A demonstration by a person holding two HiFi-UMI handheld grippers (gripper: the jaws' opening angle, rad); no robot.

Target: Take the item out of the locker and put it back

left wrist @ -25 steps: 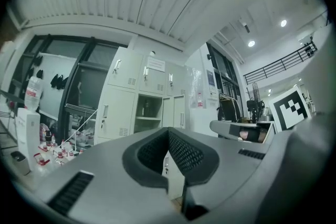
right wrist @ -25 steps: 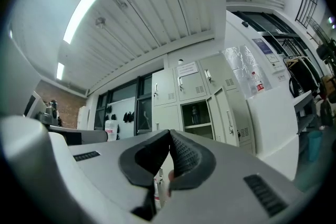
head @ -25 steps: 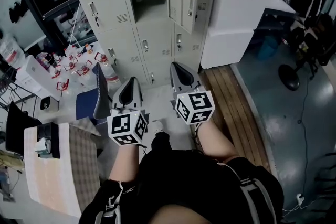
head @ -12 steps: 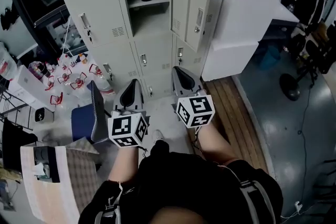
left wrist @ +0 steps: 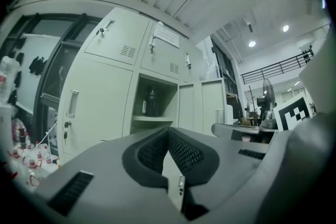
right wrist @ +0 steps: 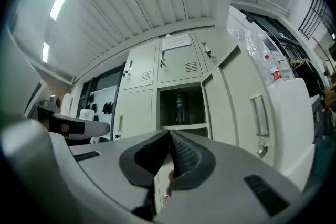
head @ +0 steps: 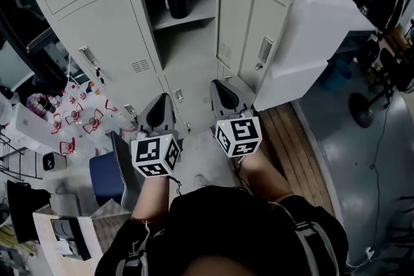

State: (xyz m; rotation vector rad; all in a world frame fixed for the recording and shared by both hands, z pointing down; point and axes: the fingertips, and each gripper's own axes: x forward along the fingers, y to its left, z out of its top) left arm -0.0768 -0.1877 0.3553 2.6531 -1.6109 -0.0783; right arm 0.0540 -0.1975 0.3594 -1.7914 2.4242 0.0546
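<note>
Head view steeply down, gripper views level, all share open locker [head: 194, 52]

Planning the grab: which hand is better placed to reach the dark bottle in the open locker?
Probably left. The left tool sits below the locker opening, nearer in line with the bottle; the right tool faces the open door. Both are shut and empty.

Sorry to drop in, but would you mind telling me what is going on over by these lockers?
A person holds a two-jaw gripper in each hand and faces a bank of pale metal lockers. One compartment stands open, its door swung to the right, and a dark bottle stands on its shelf. The left gripper and the right gripper are both shut and empty, short of the locker, so nothing is touching the bottle at this moment.
</note>
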